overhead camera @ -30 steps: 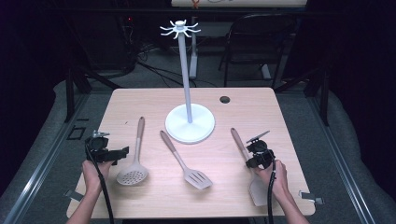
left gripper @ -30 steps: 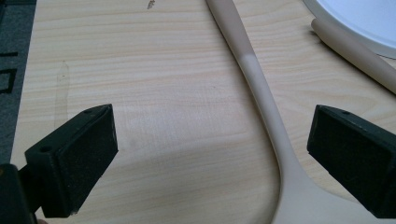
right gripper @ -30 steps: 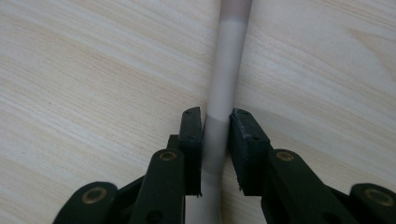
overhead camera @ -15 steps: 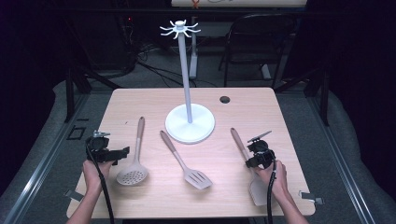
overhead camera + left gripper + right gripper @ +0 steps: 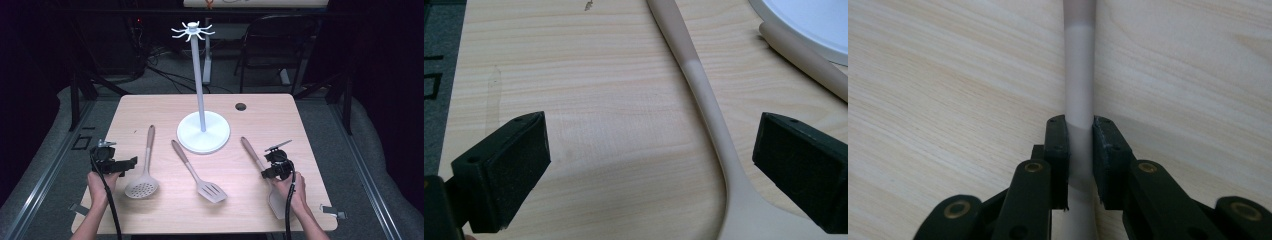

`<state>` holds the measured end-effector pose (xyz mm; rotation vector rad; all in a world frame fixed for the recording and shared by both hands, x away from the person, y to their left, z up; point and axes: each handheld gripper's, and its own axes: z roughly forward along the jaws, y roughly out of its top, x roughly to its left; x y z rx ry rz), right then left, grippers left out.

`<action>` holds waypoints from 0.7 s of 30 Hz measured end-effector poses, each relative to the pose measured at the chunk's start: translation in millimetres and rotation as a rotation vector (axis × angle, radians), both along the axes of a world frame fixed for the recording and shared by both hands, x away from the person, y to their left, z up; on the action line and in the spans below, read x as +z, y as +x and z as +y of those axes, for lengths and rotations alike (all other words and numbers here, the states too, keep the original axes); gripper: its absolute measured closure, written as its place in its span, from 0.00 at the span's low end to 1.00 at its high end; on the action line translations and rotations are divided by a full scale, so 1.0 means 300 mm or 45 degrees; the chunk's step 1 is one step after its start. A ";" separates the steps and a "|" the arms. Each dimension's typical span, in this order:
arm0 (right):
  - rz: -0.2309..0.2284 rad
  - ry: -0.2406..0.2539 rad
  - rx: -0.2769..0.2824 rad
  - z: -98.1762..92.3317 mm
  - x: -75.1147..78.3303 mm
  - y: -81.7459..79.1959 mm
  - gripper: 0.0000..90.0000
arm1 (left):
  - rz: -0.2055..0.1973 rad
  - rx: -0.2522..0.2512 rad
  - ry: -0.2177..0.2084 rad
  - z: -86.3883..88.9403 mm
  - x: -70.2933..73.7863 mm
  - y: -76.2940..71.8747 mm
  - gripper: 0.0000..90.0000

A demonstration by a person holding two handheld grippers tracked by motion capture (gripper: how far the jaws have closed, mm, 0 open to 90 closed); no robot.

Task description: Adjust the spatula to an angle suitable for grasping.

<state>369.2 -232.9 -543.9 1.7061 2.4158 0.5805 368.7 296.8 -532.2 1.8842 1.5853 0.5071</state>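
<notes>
Three utensils lie on the table at mid-frame: skimmer, slotted turner, and spatula clamped by the right gripper; left gripper gapes.

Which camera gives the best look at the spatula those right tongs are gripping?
The right gripper view: the right tongs clamp the spatula on its pale handle. The high view shows the whole spatula small, partly under the hand, near the white stand.
</notes>
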 end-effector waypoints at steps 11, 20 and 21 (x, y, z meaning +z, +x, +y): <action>-0.136 0.068 0.082 0.044 0.063 -0.029 0.87 | -0.014 -0.007 -0.005 -0.005 0.008 -0.004 0.02; -0.210 0.087 0.130 0.059 0.089 -0.041 0.87 | -0.028 -0.024 -0.003 -0.017 0.017 -0.012 0.02; -0.225 0.088 0.142 0.064 0.093 -0.043 0.87 | -0.030 -0.027 -0.003 -0.019 0.020 -0.015 0.02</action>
